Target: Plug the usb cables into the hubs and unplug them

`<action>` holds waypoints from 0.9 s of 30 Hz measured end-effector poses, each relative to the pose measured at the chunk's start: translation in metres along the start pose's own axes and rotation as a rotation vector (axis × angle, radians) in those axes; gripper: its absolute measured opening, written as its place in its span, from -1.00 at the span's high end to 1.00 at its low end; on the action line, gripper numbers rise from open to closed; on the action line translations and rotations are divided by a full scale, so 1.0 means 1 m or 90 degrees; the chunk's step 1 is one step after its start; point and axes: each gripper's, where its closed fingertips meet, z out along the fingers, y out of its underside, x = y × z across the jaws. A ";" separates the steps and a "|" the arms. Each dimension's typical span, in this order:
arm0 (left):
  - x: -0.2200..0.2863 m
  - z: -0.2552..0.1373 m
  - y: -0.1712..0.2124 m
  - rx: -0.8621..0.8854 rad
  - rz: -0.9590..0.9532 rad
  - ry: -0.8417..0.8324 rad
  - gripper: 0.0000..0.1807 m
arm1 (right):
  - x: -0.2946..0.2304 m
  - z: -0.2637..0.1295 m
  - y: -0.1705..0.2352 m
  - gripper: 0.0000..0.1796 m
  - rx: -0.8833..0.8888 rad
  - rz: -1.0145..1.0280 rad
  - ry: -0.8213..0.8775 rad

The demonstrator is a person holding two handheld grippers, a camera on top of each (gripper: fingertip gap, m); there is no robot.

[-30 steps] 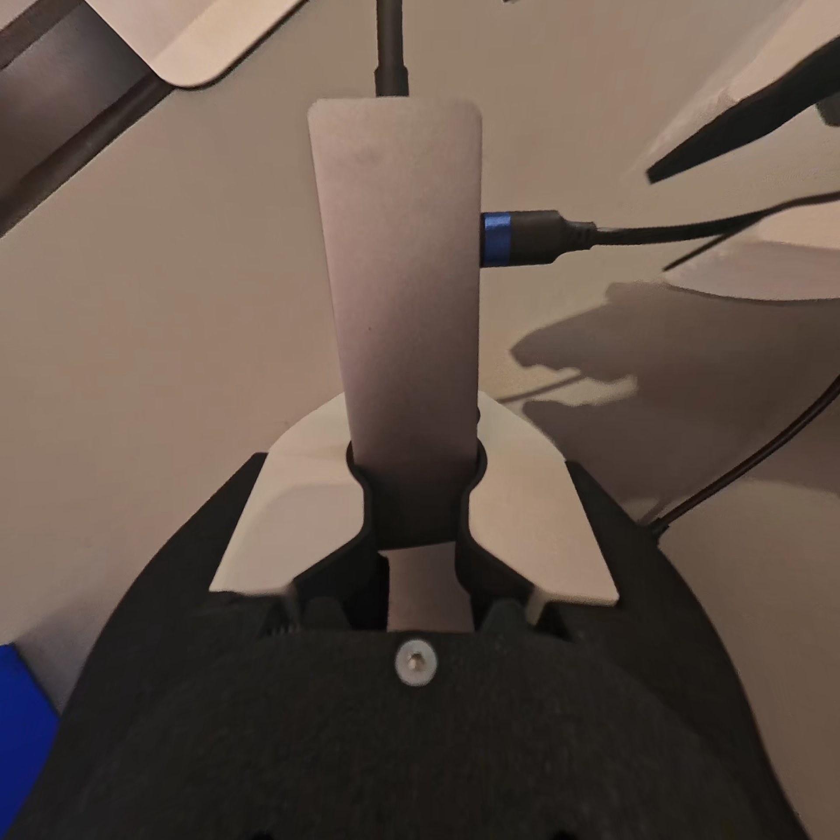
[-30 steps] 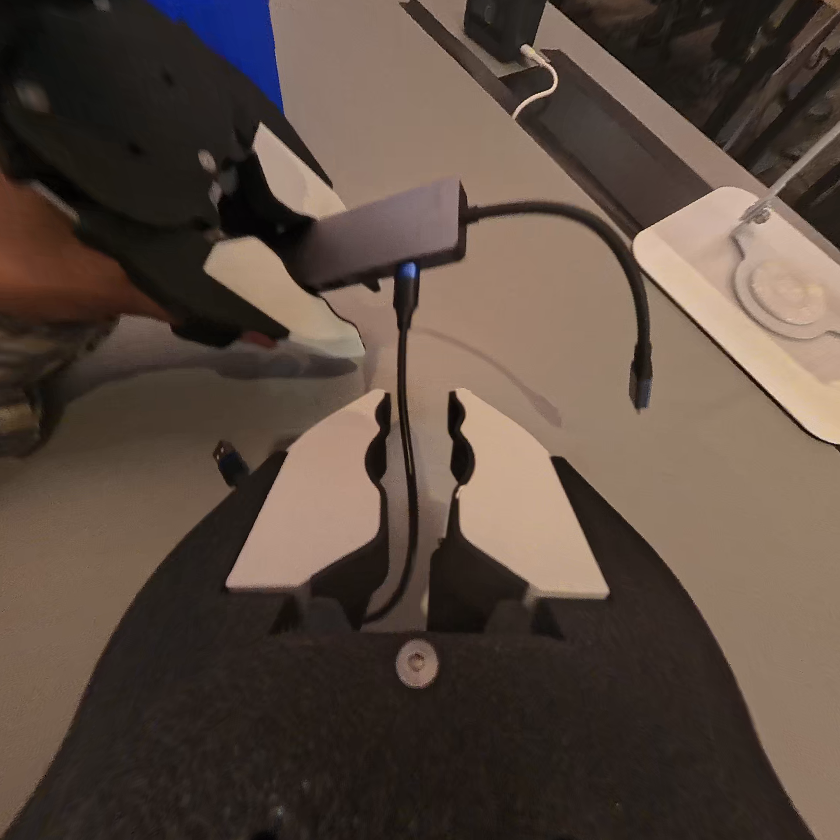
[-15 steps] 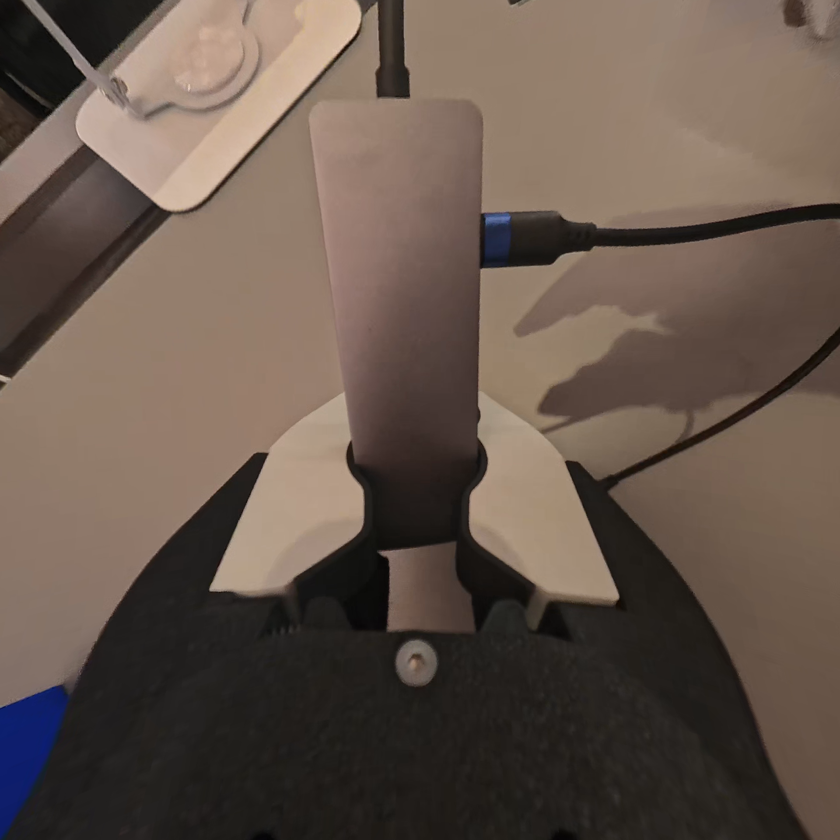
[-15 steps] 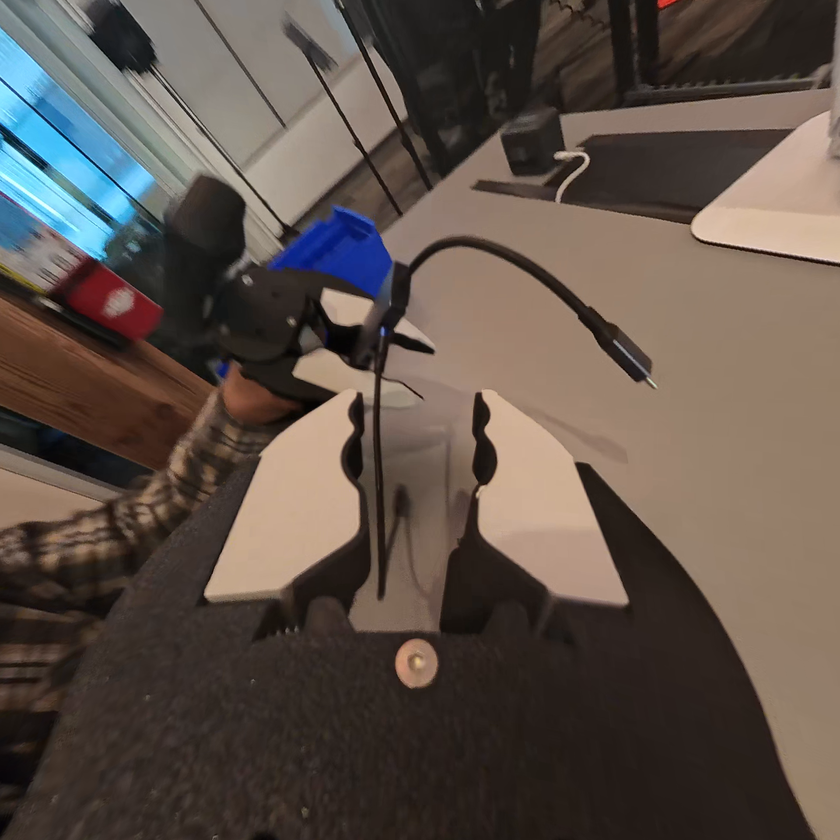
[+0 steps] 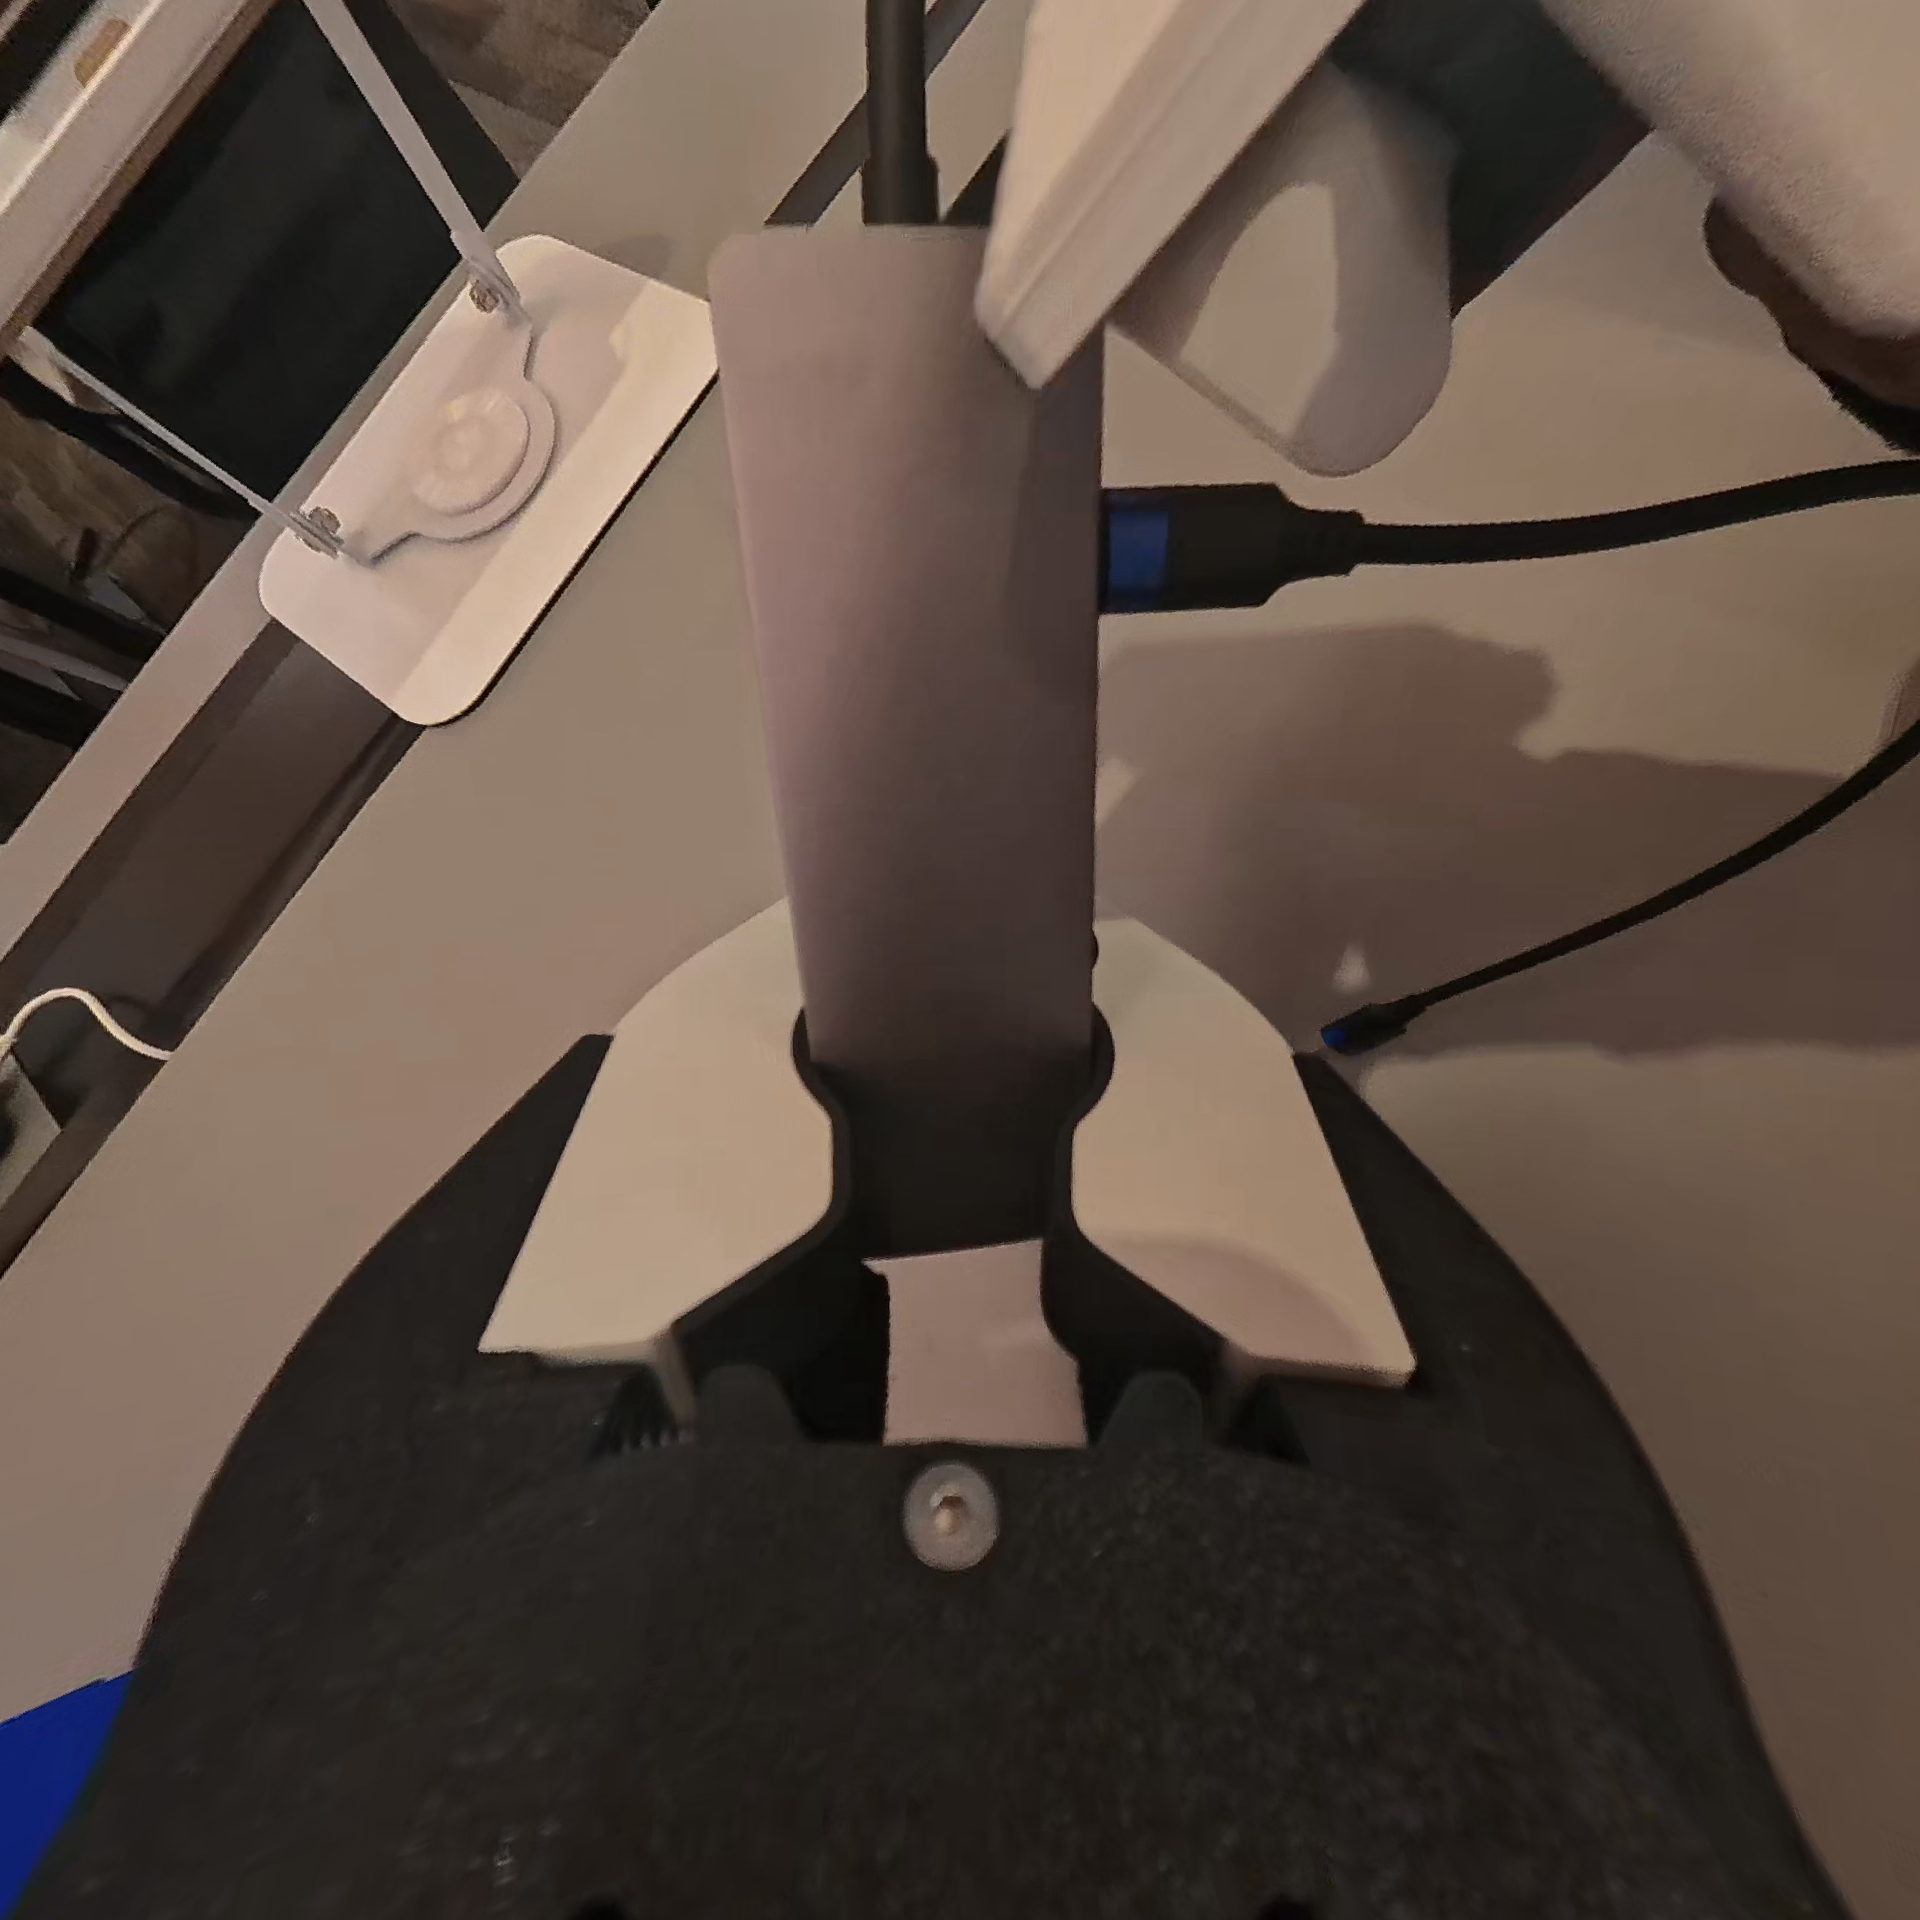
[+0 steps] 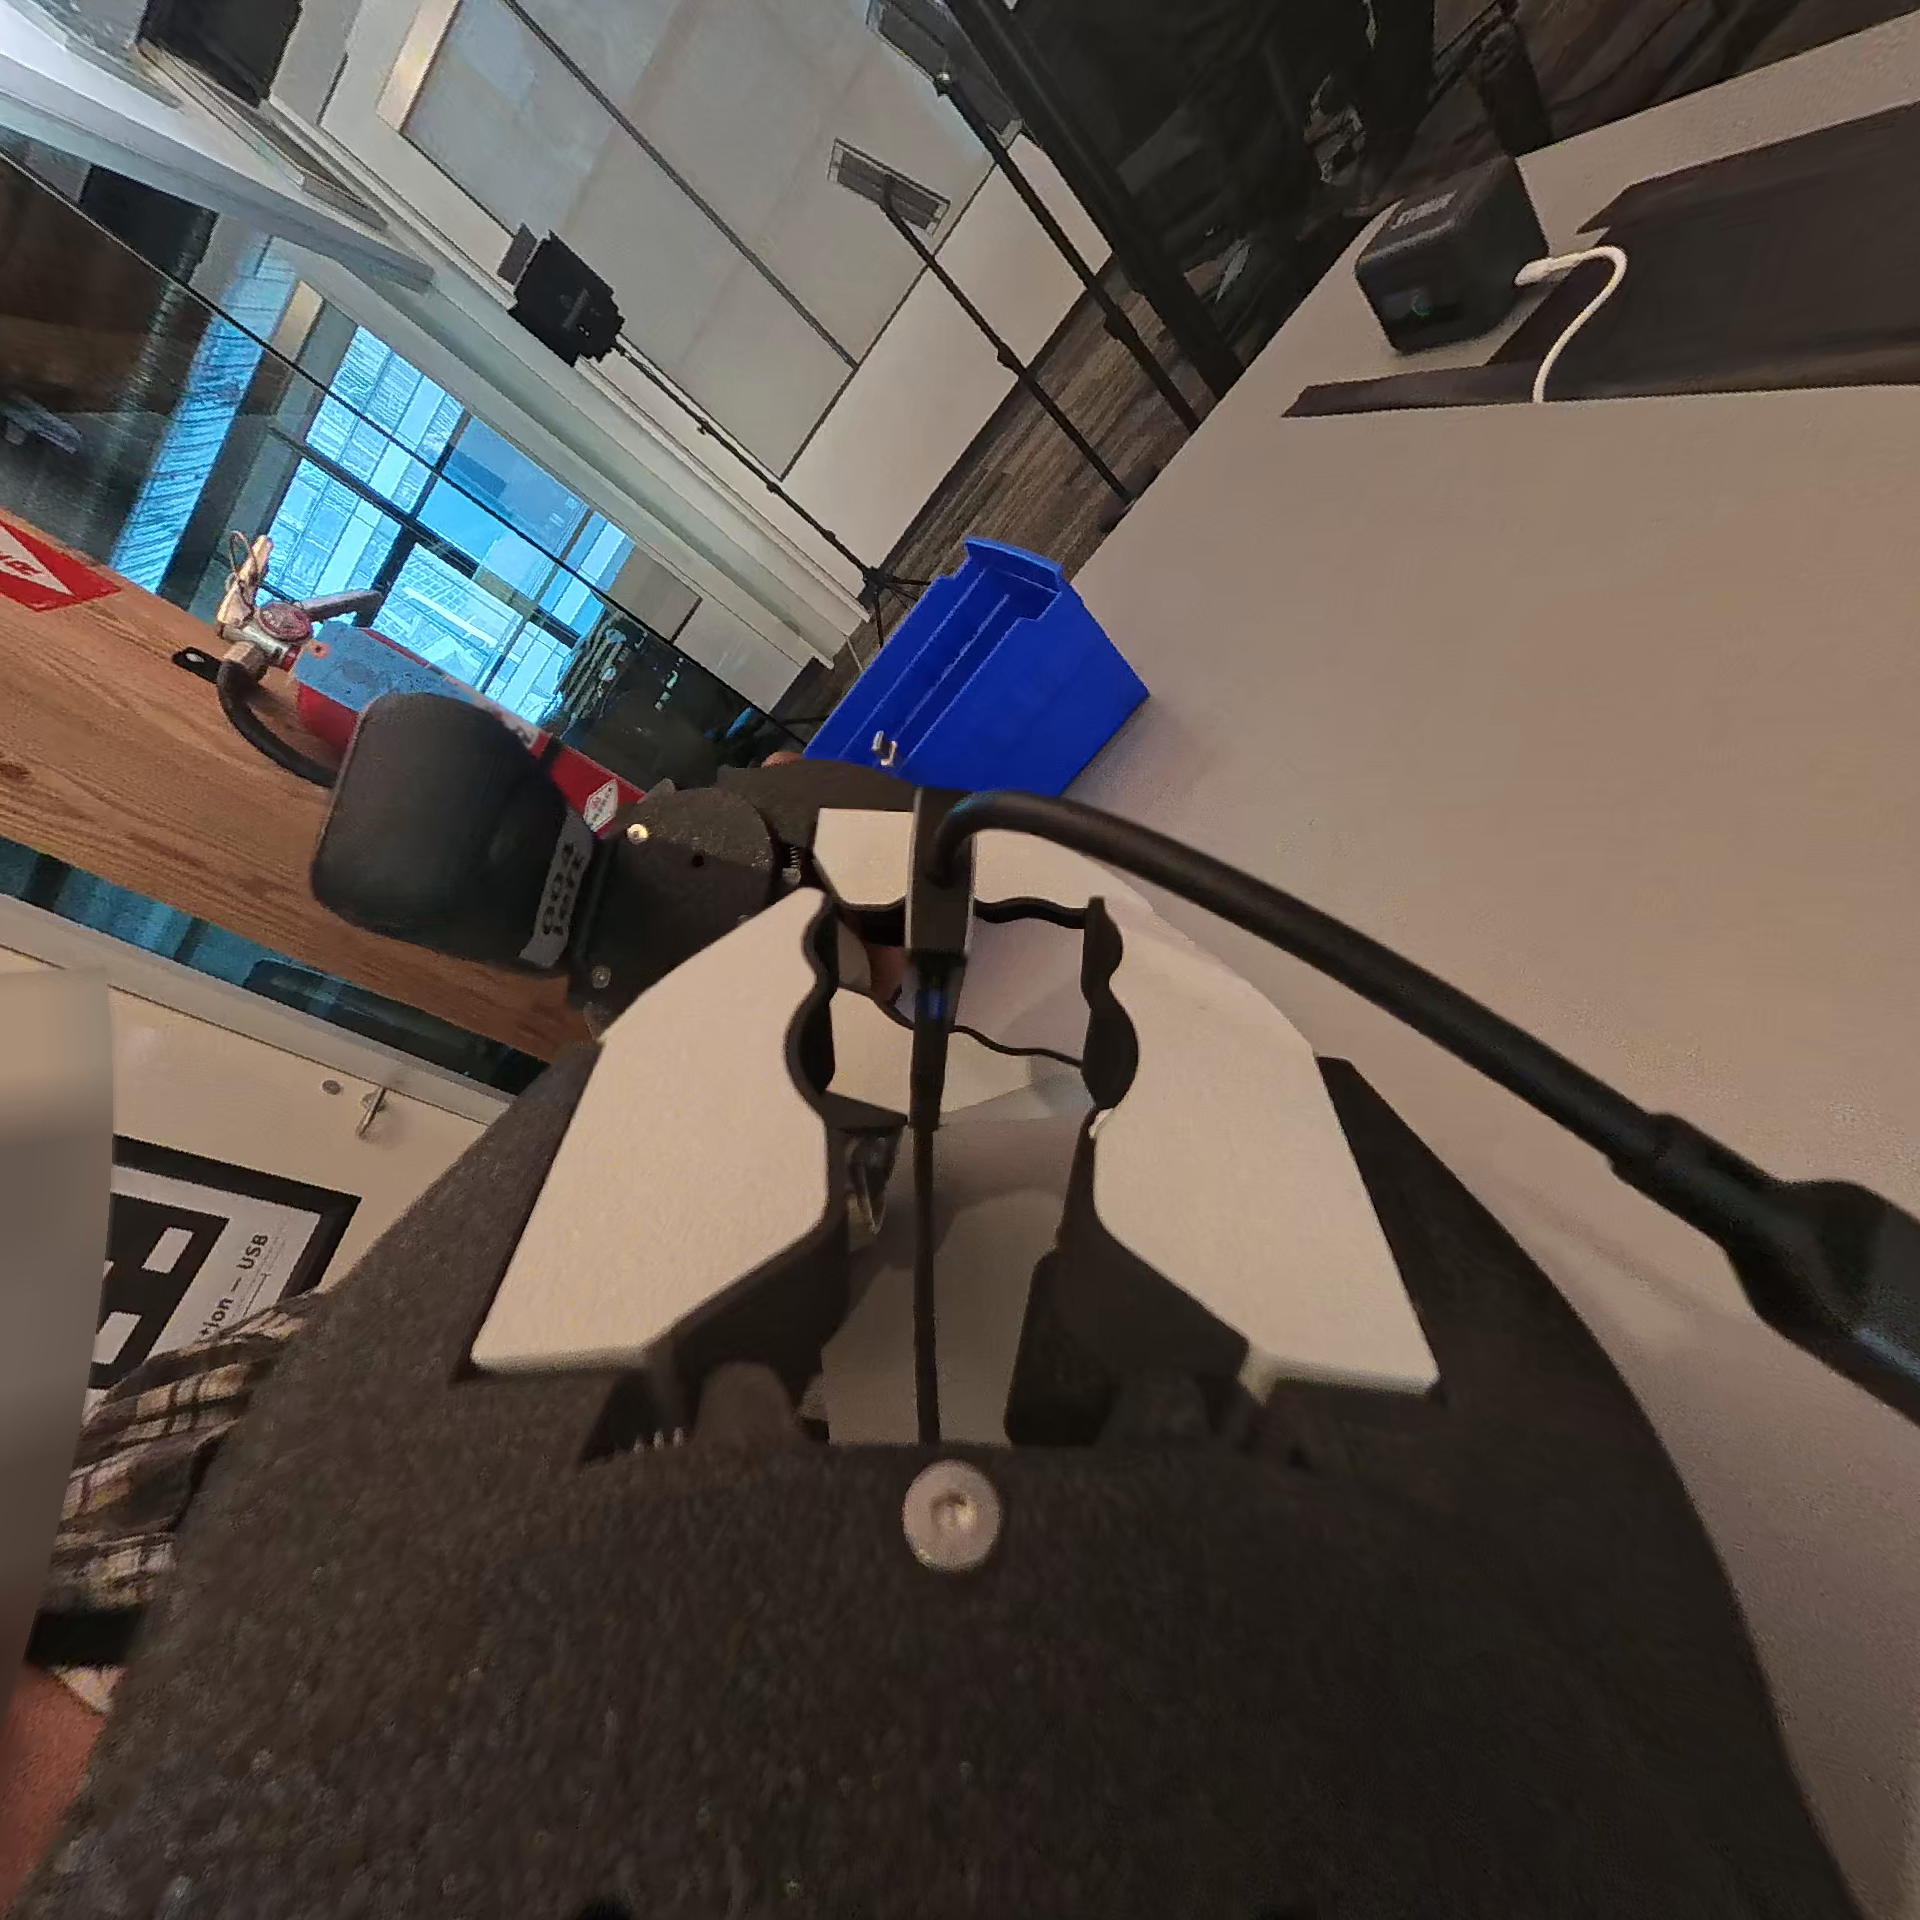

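Observation:
My left gripper [image 5: 951, 1039] is shut on the near end of a grey USB hub [image 5: 914, 623], which sticks out forward above the table. A black USB plug with a blue ring [image 5: 1195, 551] sits in the hub's right side, and its cable [image 5: 1610, 520] runs off right. My right gripper [image 6: 954, 961] is open. Its fingers [image 6: 717, 1122] stand on either side of the plug [image 6: 935, 1003] and its cable [image 6: 925, 1299], without touching. In this view the hub [image 6: 940, 883] is edge-on. The right gripper's white fingers [image 5: 1247, 239] show above the hub's far end.
The hub's own thick cable [image 6: 1351, 966] arcs right to a loose connector [image 6: 1829, 1278]. A second blue-ringed plug [image 5: 1361, 1034] lies on the table. A white stand base [image 5: 447, 499], a blue bin [image 6: 987, 686] and a black box with a white cable [image 6: 1444, 260] are on the table. There is about 8 cm between the tips of the two grippers.
My right gripper has tilted, opened wider and come up to the hub, so its fingers now straddle the plug. The left gripper with the hub has turned; the stand base came into view.

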 end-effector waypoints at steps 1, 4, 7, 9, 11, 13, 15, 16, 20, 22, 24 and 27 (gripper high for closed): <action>0.001 -0.001 -0.001 0.001 0.003 -0.001 0.57 | -0.001 0.000 0.001 0.52 -0.003 0.000 -0.001; 0.004 0.000 -0.003 0.003 0.010 0.001 0.57 | -0.002 0.000 0.003 0.54 -0.003 -0.002 -0.004; 0.006 0.002 -0.002 -0.002 0.019 0.002 0.57 | -0.001 0.001 0.005 0.56 -0.003 0.003 -0.012; 0.008 0.003 -0.002 -0.005 0.028 0.001 0.58 | 0.000 0.001 0.006 0.56 -0.004 0.006 -0.016; 0.009 0.004 -0.002 -0.009 0.036 -0.001 0.58 | 0.000 0.002 0.007 0.57 -0.007 0.008 -0.020; 0.009 0.005 -0.004 -0.009 0.040 -0.001 0.58 | 0.001 0.002 0.007 0.57 -0.009 0.009 -0.022; 0.010 0.005 -0.006 -0.006 0.045 0.001 0.58 | 0.000 0.002 0.007 0.64 -0.012 0.010 -0.030; 0.011 0.006 -0.007 -0.004 0.052 0.003 0.58 | -0.001 0.001 0.007 0.71 -0.015 0.010 -0.036; 0.014 0.008 -0.009 -0.003 0.080 -0.007 0.57 | -0.002 -0.001 0.007 0.87 -0.017 0.019 -0.053; 0.014 0.010 -0.010 0.000 0.088 -0.005 0.56 | 0.000 -0.002 0.007 0.88 -0.018 0.008 -0.045; 0.015 0.011 -0.012 0.006 0.091 0.003 0.56 | 0.001 -0.004 0.007 0.88 -0.017 0.009 -0.041; 0.015 0.011 -0.015 0.028 0.096 0.000 0.55 | 0.002 -0.006 0.006 0.88 -0.015 0.008 -0.040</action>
